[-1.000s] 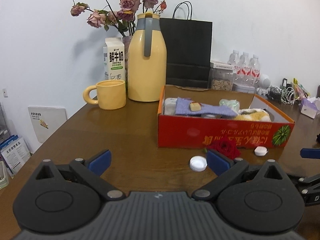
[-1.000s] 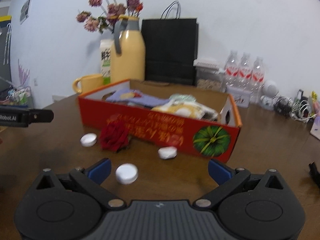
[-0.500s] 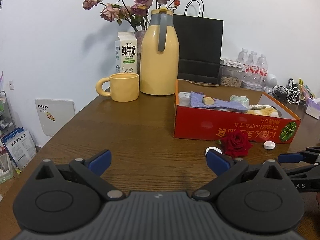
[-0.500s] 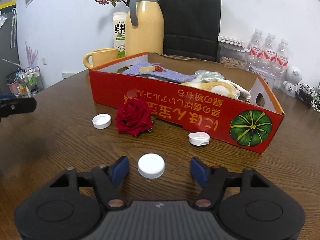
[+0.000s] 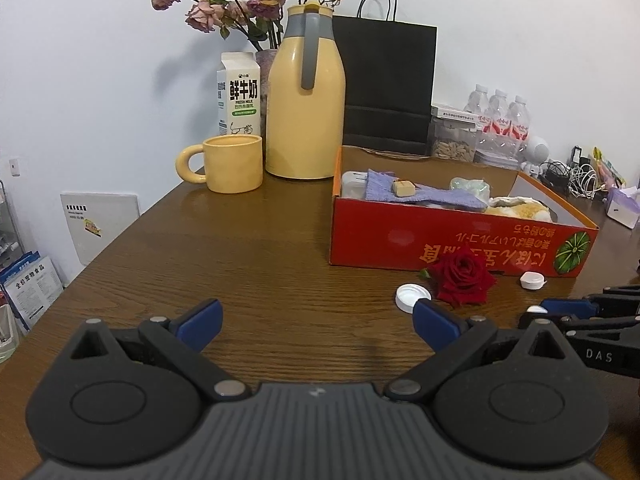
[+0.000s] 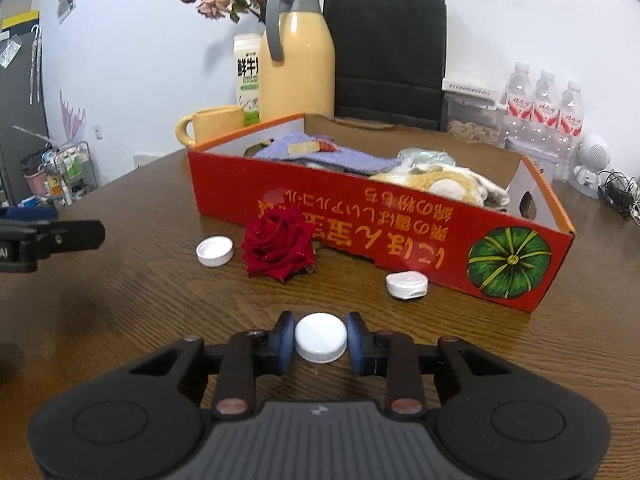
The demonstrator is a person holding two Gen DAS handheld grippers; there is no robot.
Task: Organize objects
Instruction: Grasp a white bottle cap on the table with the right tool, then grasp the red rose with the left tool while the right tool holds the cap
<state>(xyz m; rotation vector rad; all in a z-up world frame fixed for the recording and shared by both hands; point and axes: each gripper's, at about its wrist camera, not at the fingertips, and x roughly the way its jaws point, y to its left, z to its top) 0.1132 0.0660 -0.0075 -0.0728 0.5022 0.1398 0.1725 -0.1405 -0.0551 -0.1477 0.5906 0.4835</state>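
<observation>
The right gripper [image 6: 320, 340] had its blue pads pressed on both sides of a round white plastic bottle cap [image 6: 320, 337], low over the brown wooden table [image 6: 160, 304]. The left gripper [image 5: 316, 320] stood wide, w/ nothing between its fingers. Farther lay a red rose head [image 6: 279, 249], an upturned white cap [image 6: 215, 251] and a flat white lid [image 6: 407, 285], just in front of the red cardboard box [image 6: 360, 220] w/ cloths inside.

The white gable-top milk carton [image 5: 239, 94] reads "鲜牛奶" above "FRESH MILK", the black right gripper's arm [image 5: 598, 356] bears white letters "DAS", and the red cardboard box [image 6: 384, 236] carries upside-down orange Japanese print beside a green pumpkin picture.
</observation>
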